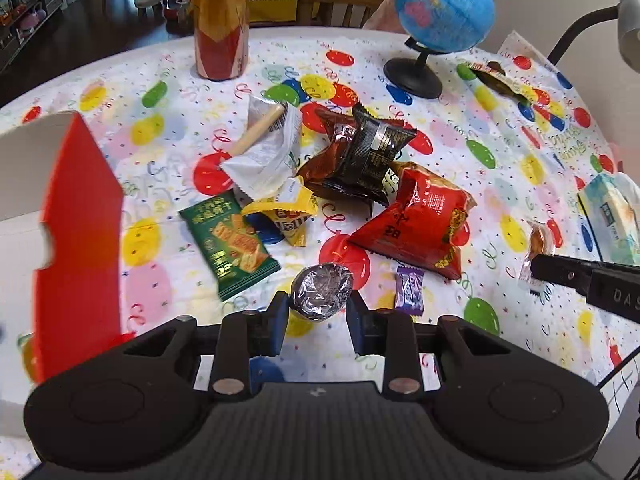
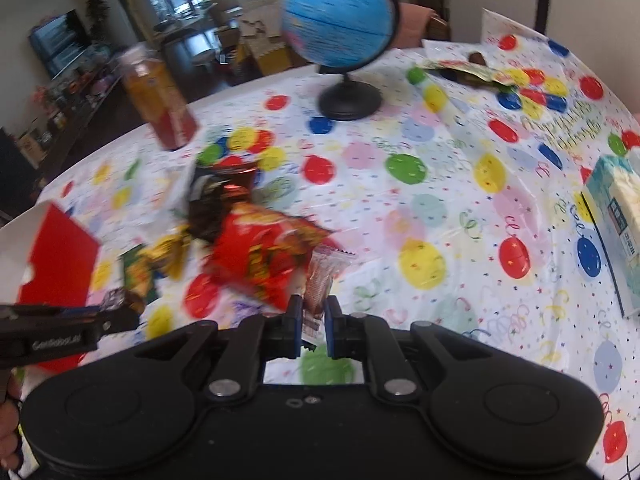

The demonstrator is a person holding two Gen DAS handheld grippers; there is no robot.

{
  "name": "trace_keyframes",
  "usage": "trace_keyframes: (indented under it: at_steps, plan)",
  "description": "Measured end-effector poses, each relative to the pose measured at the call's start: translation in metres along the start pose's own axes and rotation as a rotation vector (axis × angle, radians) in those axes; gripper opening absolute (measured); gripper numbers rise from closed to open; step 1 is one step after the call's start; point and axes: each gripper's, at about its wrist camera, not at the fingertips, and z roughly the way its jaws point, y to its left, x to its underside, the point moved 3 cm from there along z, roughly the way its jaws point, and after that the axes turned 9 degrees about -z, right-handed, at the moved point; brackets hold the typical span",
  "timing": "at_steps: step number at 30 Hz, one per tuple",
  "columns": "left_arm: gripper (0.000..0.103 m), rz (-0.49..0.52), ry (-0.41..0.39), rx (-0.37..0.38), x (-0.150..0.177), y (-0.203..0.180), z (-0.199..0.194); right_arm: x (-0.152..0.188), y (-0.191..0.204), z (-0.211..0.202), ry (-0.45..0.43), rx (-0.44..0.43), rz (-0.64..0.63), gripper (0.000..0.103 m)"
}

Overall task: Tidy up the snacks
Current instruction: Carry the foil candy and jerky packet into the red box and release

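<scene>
**tablewatcher:** Balloon-print tablecloth (image 1: 400, 60) over a round table, dining room behind. Snack heap in the middle, and a red-and-white cardboard box (image 1: 76, 220) with its flap up on the near left, which I'd guess is where it all goes. Both claws are loaded: the left gripper (image 1: 318, 316) is pinched on a foil-wrapped round treat (image 1: 322, 290), and the right gripper (image 2: 312, 326) is squeezed nearly flat on a small clear-wrapped brown snack (image 2: 320, 280). Both look lifted off the cloth.

**snackpilot:** Then the step is carrying to the box, I reckon. I'd bring the left one over first since the box sits on its side, come in above the rim, and only let go once it's past the flap. The right one holds just the wrapper's end, so move gently or it could slip out.

**tablewatcher:** What's in the way?

**snackpilot:** That upright flap, mostly. Plus the two grippers crowding each other at one opening. Left on the table: red chip bag (image 1: 416, 220), green cracker pack (image 1: 228, 240), yellow pouch (image 1: 288, 212), dark brown packets (image 1: 360, 152), a white packet (image 1: 268, 148), a purple candy (image 1: 409, 290). Globe (image 1: 444, 8) and drink bottle (image 1: 221, 20) stand far back, tissue box (image 2: 616, 224) far right, all well clear.
</scene>
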Motion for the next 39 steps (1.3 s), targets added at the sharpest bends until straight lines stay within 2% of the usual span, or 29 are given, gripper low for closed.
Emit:
trace_keyframes:
  at_steps: [9,16,28,39]
  plan:
    - [0.030,-0.025,-0.024,-0.003,0.009,0.028,-0.054,0.003,0.063,-0.039,-0.006,-0.054,-0.122,0.010]
    - [0.030,-0.039,-0.059,-0.013,0.011,0.063,-0.089,-0.001,0.118,-0.052,-0.022,-0.112,-0.184,0.010]
    - [0.030,-0.098,-0.109,-0.042,0.006,0.140,-0.129,-0.012,0.214,-0.048,-0.035,-0.173,-0.285,0.010]
    - [0.030,-0.153,-0.136,-0.098,-0.002,0.219,-0.144,-0.022,0.287,-0.024,-0.024,-0.202,-0.341,0.010]
